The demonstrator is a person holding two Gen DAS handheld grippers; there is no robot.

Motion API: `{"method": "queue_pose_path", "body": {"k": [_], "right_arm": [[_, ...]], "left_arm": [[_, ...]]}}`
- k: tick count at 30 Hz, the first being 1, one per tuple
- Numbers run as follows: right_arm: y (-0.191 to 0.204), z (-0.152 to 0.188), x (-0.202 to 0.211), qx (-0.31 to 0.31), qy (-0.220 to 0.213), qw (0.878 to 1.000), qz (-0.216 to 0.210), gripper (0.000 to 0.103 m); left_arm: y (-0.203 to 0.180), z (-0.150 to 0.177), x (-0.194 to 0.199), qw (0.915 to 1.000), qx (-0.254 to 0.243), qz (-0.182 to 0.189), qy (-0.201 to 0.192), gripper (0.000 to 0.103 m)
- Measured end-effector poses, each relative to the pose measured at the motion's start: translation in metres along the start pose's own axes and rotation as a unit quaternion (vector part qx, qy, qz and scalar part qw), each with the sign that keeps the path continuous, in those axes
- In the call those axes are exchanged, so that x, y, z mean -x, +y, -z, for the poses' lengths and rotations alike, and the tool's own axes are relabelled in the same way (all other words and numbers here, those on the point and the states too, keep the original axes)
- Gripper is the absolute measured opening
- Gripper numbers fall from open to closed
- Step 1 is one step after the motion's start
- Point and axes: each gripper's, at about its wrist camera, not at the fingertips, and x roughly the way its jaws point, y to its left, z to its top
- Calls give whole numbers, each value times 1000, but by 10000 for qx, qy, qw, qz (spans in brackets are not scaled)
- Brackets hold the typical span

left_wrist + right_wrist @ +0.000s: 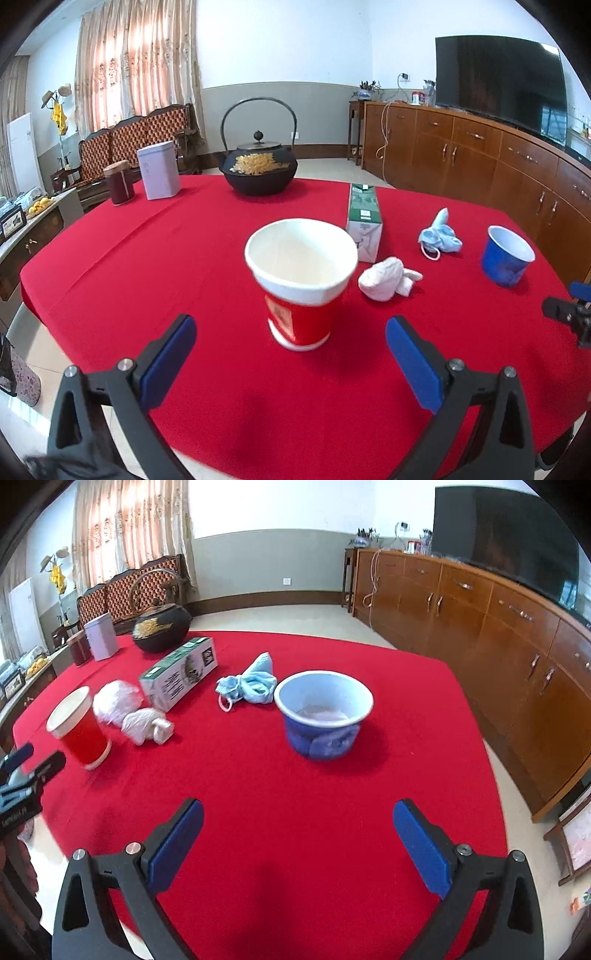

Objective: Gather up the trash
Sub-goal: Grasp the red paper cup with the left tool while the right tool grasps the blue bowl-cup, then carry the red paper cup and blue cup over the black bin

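A red paper cup [301,284] with a white rim stands upright on the red tablecloth, just ahead of my open, empty left gripper [291,354]. Right of it lie a crumpled white tissue [386,278], a blue face mask [439,236], a green-and-white carton [364,221] and a blue bowl [506,256]. In the right wrist view the blue bowl [323,712] stands ahead of my open, empty right gripper [299,840], with the mask [249,685], carton [181,675], tissue [146,723], a white crumpled wad [116,701] and the red cup [79,727] to the left.
A black iron teapot [260,166], a pale tin [159,171] and a dark red canister [118,182] stand at the table's far side. A wooden cabinet [480,162] with a TV [502,81] runs along the right. A sofa [136,140] is behind the table.
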Motion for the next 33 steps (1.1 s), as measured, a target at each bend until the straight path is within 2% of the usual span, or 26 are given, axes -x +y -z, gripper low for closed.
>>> {"method": "queue_pose_path", "body": {"k": [13, 22, 25, 27, 33], "right_arm": [[-14, -39, -68, -223, 308, 9992, 96, 103], [-21, -50, -87, -238, 335, 9991, 120, 103], [-21, -50, -89, -195, 307, 9993, 108, 101], [-24, -48, -87, -206, 322, 9993, 12, 76], [-23, -43, -75, -118, 210, 9997, -23, 78]], "left_arm": [[-3, -20, -33, 9998, 74, -66, 185, 102], [-4, -18, -42, 9995, 119, -15, 306, 94], [-5, -19, -45, 9992, 163, 11, 352, 87], [-5, -19, -47, 9990, 197, 126, 393, 61], [-12, -21, -35, 9992, 118, 303, 246, 60]]}}
